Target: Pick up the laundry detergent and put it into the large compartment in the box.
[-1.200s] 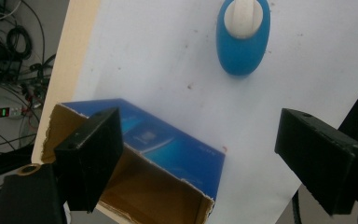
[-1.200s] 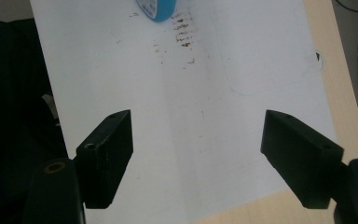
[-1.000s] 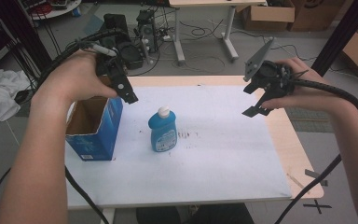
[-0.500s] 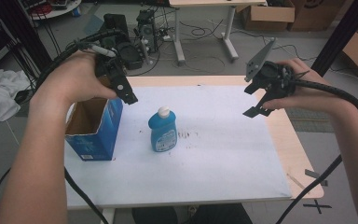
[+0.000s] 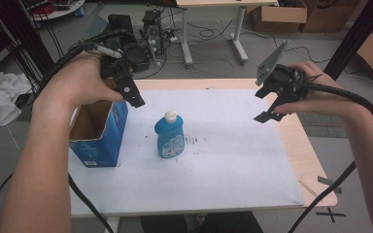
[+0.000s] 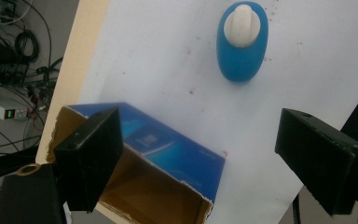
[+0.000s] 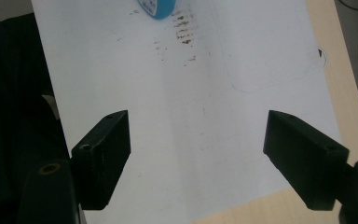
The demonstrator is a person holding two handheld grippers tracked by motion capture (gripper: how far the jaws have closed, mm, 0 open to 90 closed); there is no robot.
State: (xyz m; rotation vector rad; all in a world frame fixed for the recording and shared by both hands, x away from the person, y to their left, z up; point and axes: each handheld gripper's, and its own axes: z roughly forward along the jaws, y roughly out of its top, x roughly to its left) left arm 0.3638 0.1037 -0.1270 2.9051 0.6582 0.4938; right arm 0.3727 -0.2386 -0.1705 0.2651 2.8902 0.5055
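A wooden bench [image 5: 315, 160] carries a white sheet [image 5: 233, 170] that covers most of its top, leaving bare wood along the far edge and the right side. On the left part of the sheet stands an open blue cardboard box [image 5: 99, 133], its top flaps gone or folded and its brown inside showing; in the left gripper view the box [image 6: 168, 154] lies just below and between the two black jaws. Just to the right of the box, apart from it, a blue bottle [image 5: 169, 136] with a white cap stands upright near the middle of the sheet; seen from above in the left gripper view, the bottle [image 6: 242, 39] sits beyond the box, and the right gripper view catches only its lower edge [image 7: 156, 8] at the top of the frame. Small dark smudges [image 5: 194, 141] mark the sheet right beside the bottle. The left tool [image 5: 128, 92] is held above the box's far right corner with its jaws spread wide and nothing between them. The right tool [image 5: 272, 104] hangs over the right side of the bench, well apart from the bottle, jaws likewise wide apart and empty, with a grey three-cornered plate [image 5: 270, 63] rising from its top.
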